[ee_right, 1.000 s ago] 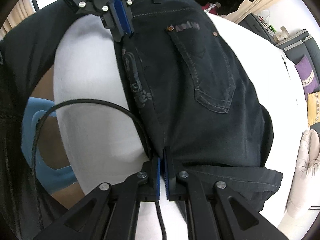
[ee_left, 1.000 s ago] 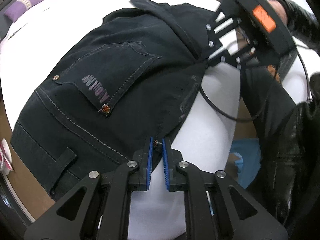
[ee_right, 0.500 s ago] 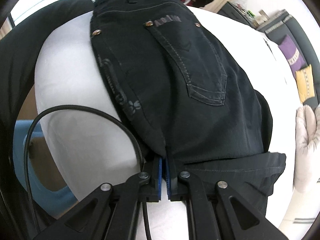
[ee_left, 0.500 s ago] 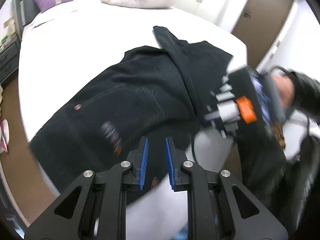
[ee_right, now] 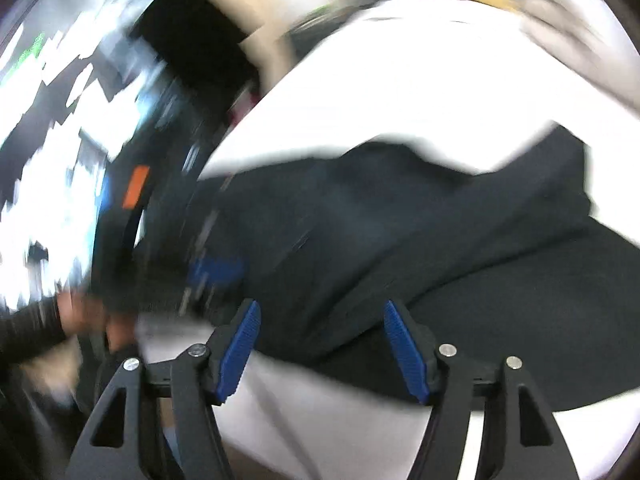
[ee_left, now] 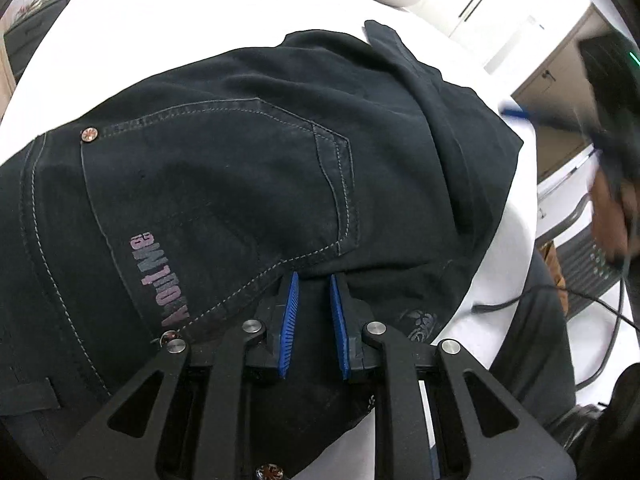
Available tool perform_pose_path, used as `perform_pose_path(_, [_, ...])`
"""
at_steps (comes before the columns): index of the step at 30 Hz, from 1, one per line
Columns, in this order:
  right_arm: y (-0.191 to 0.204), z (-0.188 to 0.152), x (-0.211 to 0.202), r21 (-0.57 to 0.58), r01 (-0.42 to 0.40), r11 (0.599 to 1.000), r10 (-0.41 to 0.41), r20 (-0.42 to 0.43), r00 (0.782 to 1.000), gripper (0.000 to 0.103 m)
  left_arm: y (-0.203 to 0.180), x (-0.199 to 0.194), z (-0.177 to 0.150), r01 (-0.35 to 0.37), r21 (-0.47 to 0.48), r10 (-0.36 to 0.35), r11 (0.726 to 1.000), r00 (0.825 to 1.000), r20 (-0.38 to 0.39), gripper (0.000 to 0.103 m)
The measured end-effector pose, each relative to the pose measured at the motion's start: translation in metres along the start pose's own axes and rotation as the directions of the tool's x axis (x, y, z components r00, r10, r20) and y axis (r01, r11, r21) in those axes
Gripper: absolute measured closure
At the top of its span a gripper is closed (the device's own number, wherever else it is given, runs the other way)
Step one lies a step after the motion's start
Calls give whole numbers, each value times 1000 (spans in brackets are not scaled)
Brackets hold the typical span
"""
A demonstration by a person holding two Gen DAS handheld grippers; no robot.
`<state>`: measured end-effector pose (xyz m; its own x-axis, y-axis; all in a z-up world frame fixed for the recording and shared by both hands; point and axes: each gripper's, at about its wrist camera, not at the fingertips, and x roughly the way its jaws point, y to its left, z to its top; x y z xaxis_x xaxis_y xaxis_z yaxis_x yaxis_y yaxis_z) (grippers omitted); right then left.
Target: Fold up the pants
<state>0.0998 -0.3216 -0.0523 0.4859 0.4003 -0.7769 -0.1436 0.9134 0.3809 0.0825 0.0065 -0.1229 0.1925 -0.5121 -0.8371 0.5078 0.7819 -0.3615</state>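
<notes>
black pants (ee_left: 240, 184) lie folded on the white table (ee_left: 168, 20). my left gripper (ee_left: 314, 316) hovers over them, jaws slightly apart, empty. my right gripper (ee_right: 320, 344) gapes wide at their edge, empty too.

Pants (ee_left: 248, 184) on table (ee_left: 168, 28)

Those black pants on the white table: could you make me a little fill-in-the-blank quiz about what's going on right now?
1. The pants are colored ____.
2. They lie on a ____ table.
3. The left tongs hover over the back ____.
4. The right tongs are wide ____, holding nothing.

Missing words: black; white; pocket; open
</notes>
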Motion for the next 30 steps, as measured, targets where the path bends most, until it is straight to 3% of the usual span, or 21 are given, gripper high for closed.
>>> perform_pose_path(2, [-50,34,-9,199,-50,979,30,99,995,35,2,-1,0,7,-13,-6,1000,1000,3,87])
perform_pose_path(4, [-103,59,-6,372,-98,923,24,198,980,35,5,-1,-1,14,-26,-14,1000,1000,10,87])
perform_pose_path(7, [-166,79,19,574,-193,796,51,255,966,38,19,-10,-10,30,-44,-29,999,999,20,87])
perform_pose_path(12, [-212,103,57,702,-206,682,33,252,967,41,26,-12,-13,41,-61,-40,997,999,18,87])
perform_pose_path(15, [-228,111,75,758,-109,643,-39,174,984,41,27,-10,-13,51,-67,-50,996,999,14,87])
perform_pose_path(17, [-240,109,86,803,-113,586,-41,168,985,42,28,-12,-10,55,-72,-54,996,998,11,87])
perform_pose_path(18, [-240,107,88,808,-124,576,-41,180,983,42,28,-13,-10,55,-74,-54,996,998,11,87])
perform_pose_path(24, [-243,119,100,773,-179,608,-15,237,972,42,30,-13,-9,57,-81,-56,995,998,5,87])
perform_pose_path(27, [-242,121,110,760,-204,617,-10,267,964,69,29,-13,-7,50,-86,-50,995,999,0,87])
perform_pose_path(29, [-244,116,109,747,-205,632,-4,268,963,97,28,-12,-7,43,-87,-44,995,999,-3,87])
perform_pose_path(30, [-245,112,105,740,-194,644,-13,265,964,97,27,-12,-6,40,-87,-41,995,999,-6,87])
